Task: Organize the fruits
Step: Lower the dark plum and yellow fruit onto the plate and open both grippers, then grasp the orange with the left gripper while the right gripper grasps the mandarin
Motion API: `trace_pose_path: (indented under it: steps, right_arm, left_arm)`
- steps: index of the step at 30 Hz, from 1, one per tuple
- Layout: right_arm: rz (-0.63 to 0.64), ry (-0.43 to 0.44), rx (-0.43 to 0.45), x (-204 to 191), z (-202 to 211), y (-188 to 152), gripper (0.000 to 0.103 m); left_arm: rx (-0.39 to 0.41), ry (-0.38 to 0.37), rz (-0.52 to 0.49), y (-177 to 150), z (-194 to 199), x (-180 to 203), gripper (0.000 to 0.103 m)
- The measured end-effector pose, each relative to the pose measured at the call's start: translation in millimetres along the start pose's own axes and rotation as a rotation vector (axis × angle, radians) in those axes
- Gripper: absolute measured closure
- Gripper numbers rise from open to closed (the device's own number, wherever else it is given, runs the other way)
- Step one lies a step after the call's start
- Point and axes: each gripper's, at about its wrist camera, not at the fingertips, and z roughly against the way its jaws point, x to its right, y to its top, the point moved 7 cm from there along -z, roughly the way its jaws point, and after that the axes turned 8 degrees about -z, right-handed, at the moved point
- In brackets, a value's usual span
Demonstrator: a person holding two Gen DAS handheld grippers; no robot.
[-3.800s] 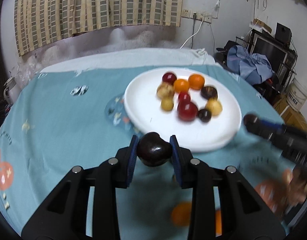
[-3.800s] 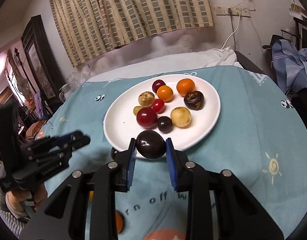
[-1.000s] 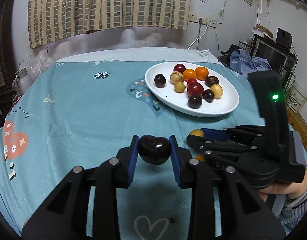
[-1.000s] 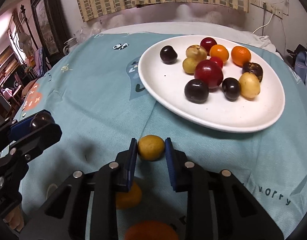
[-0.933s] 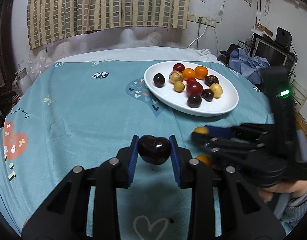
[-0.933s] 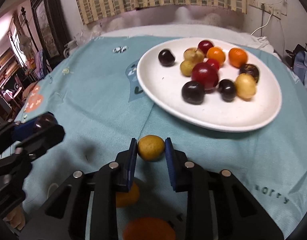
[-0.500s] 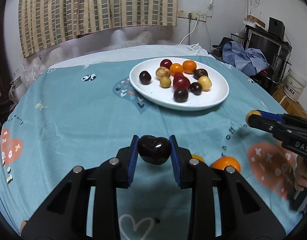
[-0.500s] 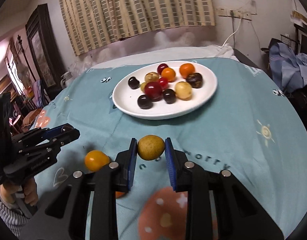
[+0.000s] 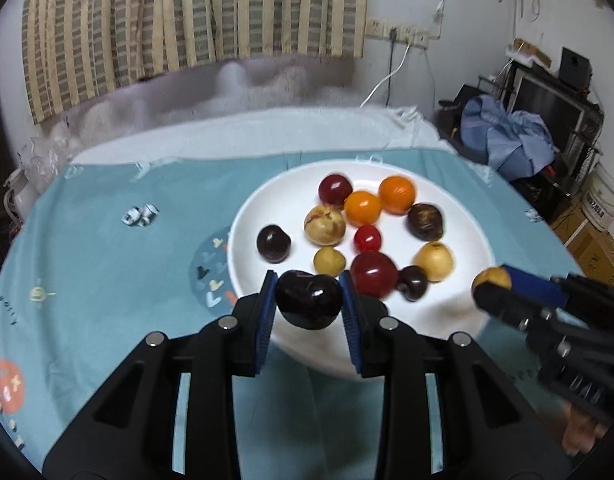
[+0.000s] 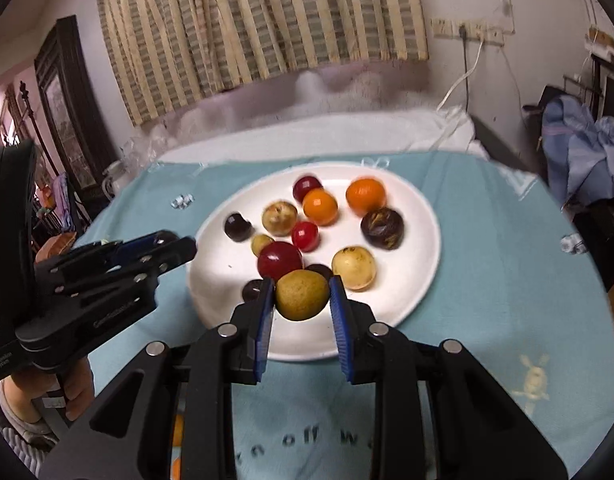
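Both grippers, left (image 9: 309,306) pinching dark plum (image 9: 309,299), right (image 10: 301,300) pinching yellow fruit (image 10: 301,294), now overhang plate's (image 9: 459,216) near rim.

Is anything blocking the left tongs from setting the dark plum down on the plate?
Nothing visible does. The left tongs hold the dark plum over the white plate, whose near-left part looks bare; the other fruits lie farther in.

**Rig appearance**

Your left gripper (image 9: 309,312) and right gripper (image 10: 301,310): matte black printed frames, blue ribbed finger pads (image 9: 265,320), silver screw heads at the linkages. Left body carries white lettering. Bare skin shows on your left hand (image 10: 73,386).
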Motion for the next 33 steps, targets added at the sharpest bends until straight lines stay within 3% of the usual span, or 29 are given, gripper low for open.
trace_pose_path:
  steps: [3, 5, 7, 15, 19, 24, 28, 33]
  right_arm:
    - [0.011, -0.028, -0.017, 7, -18, -3, 0.065]
    - [0.001, -0.019, -0.008, 9, -16, -2, 0.055]
    - [-0.020, -0.009, 0.005, 11, -11, 0, 0.053]
    - [-0.043, 0.032, 0.031, 6, 26, -15, 0.049]
    - [-0.048, 0.083, 0.047, -3, 57, -42, 0.049]
    - [-0.008, 0.136, 0.037, -21, 85, -86, 0.048]
    - [0.046, 0.149, 0.008, -34, 92, -118, 0.046]
    - [0.091, 0.143, -0.043, -42, 82, -131, 0.046]
  left_arm:
    - [-0.026, -0.003, 0.018, -5, -23, -2, 0.068]
    - [-0.019, 0.003, 0.024, -7, -26, -3, 0.052]
    - [-0.017, 0.013, 0.024, -9, -26, -4, 0.052]
    - [0.021, 0.029, 0.056, -33, 21, -18, 0.049]
    - [0.031, 0.032, 0.065, -62, 55, -17, 0.048]
    - [0.036, 0.059, 0.004, -110, 93, 1, 0.041]
    - [0.039, 0.057, -0.043, -125, 103, 16, 0.038]
    - [0.028, 0.019, -0.089, -128, 99, 30, 0.038]
